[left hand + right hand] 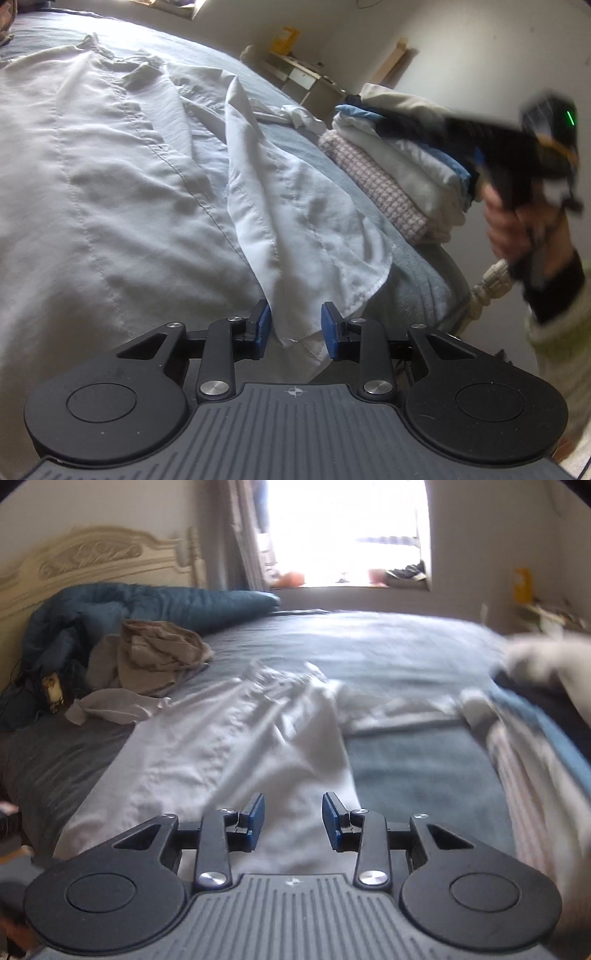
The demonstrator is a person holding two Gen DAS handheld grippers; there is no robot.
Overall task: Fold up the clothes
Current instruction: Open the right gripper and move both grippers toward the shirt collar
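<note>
I saw the shirt (110,155) spread on the bed (406,653). The folded stack (399,162) sat right of it, and crumpled clothes (155,653) lay near the headboard (92,557).

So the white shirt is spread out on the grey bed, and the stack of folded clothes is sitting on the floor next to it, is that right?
Not quite. The stack of folded clothes sits on the grey bed itself, near its edge, not on the floor. The left wrist view shows this. The white shirt is indeed spread out on the bed.

I see a white, creased cotton shirt (110,166) spread flat on the grey-blue bed, collar at the far end, its near right hem corner bunched up. Right of it sits a stack of folded clothes (399,166).
</note>
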